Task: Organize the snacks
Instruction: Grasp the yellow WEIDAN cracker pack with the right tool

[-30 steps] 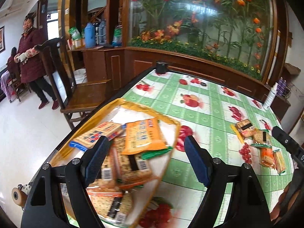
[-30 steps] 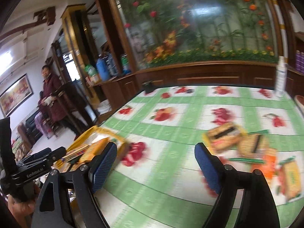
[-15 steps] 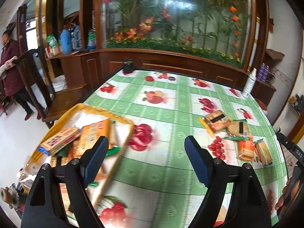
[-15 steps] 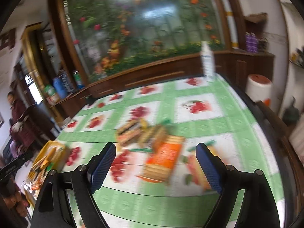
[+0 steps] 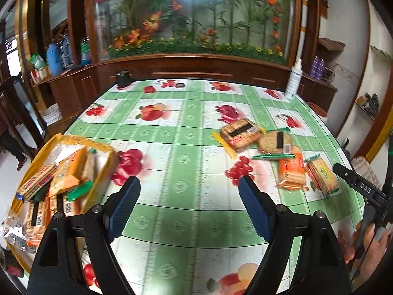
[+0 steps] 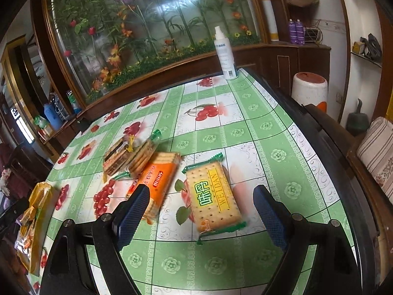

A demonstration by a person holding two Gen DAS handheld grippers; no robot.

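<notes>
Several cracker packets lie on the green fruit-print table. A green-edged WEIDAN packet (image 6: 213, 196) lies just ahead of my open, empty right gripper (image 6: 200, 196), between its fingers' lines. An orange packet (image 6: 157, 179) lies beside it, and two clear-wrapped packets (image 6: 127, 153) lie farther left. The left wrist view shows the same packets (image 5: 289, 169) at right. A yellow bag (image 5: 103, 172) holding several packets (image 5: 66, 174) lies at the left. My left gripper (image 5: 189, 196) is open and empty above bare tablecloth.
A white spray bottle (image 6: 224, 54) stands at the table's far corner, also in the left wrist view (image 5: 293, 78). A small black cup (image 5: 122, 78) stands at the far left edge. A wooden cabinet with a flower-painted glass panel (image 5: 196, 24) runs behind the table.
Both grippers have swung right, away from the yellow bag. The right gripper has come close to the loose packets, now over the WEIDAN packet. Both stay open.
</notes>
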